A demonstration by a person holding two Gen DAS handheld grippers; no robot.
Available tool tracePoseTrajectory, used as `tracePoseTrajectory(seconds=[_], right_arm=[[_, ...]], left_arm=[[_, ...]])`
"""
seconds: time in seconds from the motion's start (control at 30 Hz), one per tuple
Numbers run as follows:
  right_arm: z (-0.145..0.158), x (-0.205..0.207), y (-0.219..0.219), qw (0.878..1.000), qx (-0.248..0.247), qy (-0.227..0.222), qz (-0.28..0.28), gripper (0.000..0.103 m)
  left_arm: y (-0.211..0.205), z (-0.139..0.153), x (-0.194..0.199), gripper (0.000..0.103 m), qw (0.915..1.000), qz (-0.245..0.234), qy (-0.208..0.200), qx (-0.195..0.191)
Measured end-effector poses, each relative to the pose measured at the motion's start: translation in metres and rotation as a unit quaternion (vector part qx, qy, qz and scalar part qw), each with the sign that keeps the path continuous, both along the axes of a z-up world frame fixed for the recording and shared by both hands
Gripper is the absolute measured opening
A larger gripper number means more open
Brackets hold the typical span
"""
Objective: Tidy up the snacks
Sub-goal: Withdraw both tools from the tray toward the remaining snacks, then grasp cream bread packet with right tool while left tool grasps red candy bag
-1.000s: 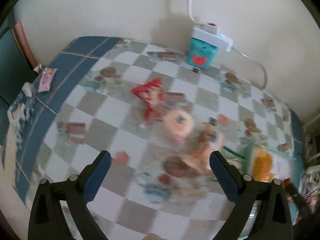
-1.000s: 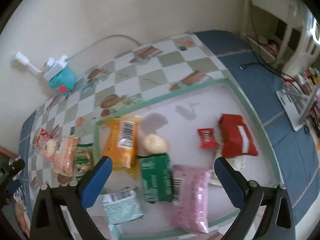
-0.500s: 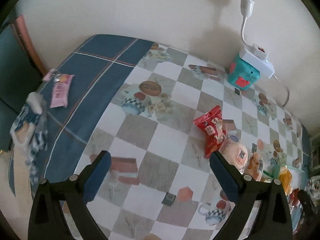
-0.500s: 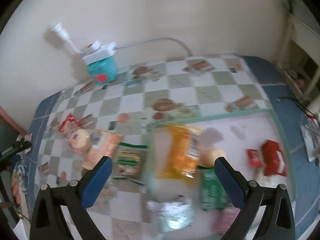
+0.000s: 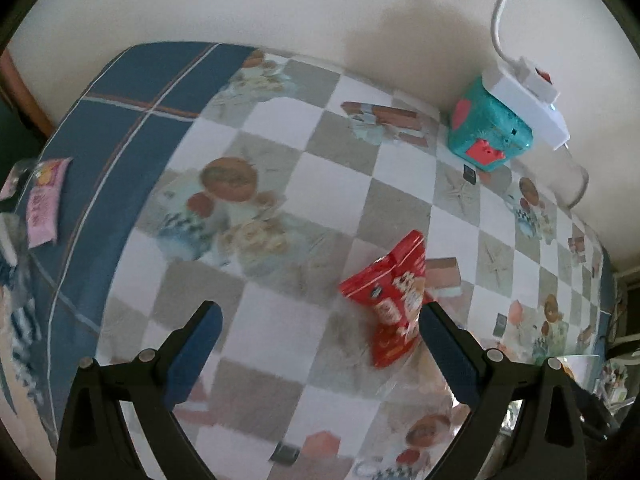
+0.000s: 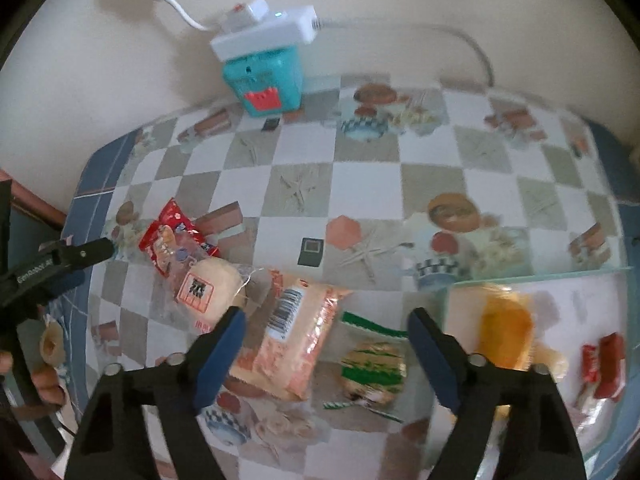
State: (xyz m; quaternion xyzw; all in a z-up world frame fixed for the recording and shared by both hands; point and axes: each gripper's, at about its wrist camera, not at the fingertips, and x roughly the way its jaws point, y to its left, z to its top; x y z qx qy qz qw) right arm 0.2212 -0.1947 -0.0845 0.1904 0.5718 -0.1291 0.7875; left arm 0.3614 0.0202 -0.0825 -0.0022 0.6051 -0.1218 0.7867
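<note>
Right wrist: right gripper (image 6: 324, 330) closing, nothing clamped; peach packet (image 6: 294, 340) lay between its fingers on the surface (image 6: 360, 184). Left gripper (image 5: 316, 320) stood apart, empty, red packet (image 5: 394, 304) beside its right finger.

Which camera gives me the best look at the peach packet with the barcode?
The right wrist view. The peach packet lies whole on the table between the closing jaws of the right gripper, not yet touched, barcode facing up. The left wrist view does not show it clearly; there the red packet stands out beside the left gripper.
</note>
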Motion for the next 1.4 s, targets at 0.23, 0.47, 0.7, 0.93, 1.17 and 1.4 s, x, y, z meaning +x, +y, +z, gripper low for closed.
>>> tracePoseTrajectory(seconds=[0.23, 0.47, 0.7, 0.93, 1.17, 1.4], right_arm=[[-0.029, 0.014, 0.006, 0.999, 0.022, 0.023, 0.007, 0.059], [-0.045, 0.018, 0.012, 0.999, 0.027, 0.037, 0.015, 0.054], [-0.050, 0.019, 0.026, 0.998, 0.020, 0.047, 0.038, 0.051], [-0.054, 0.018, 0.044, 0.996, -0.002, 0.061, 0.064, 0.049], [-0.055, 0.005, 0.053, 0.996, 0.005, 0.059, 0.070, 0.045], [-0.051, -0.022, 0.070, 0.996, 0.006, 0.045, 0.077, 0.041]], left_arm=[[-0.034, -0.025, 0.002, 0.074, 0.9993, -0.031, 0.017, -0.011], [-0.041, -0.041, 0.007, 0.061, 0.9990, -0.022, 0.030, -0.026], [-0.024, -0.046, 0.013, 0.057, 0.9982, 0.007, 0.042, -0.043], [0.006, -0.046, 0.015, 0.056, 0.9972, 0.037, 0.056, -0.032], [0.030, -0.045, -0.001, 0.050, 0.9965, 0.044, 0.069, -0.020], [0.032, -0.045, -0.035, 0.048, 0.9968, 0.034, 0.071, -0.013]])
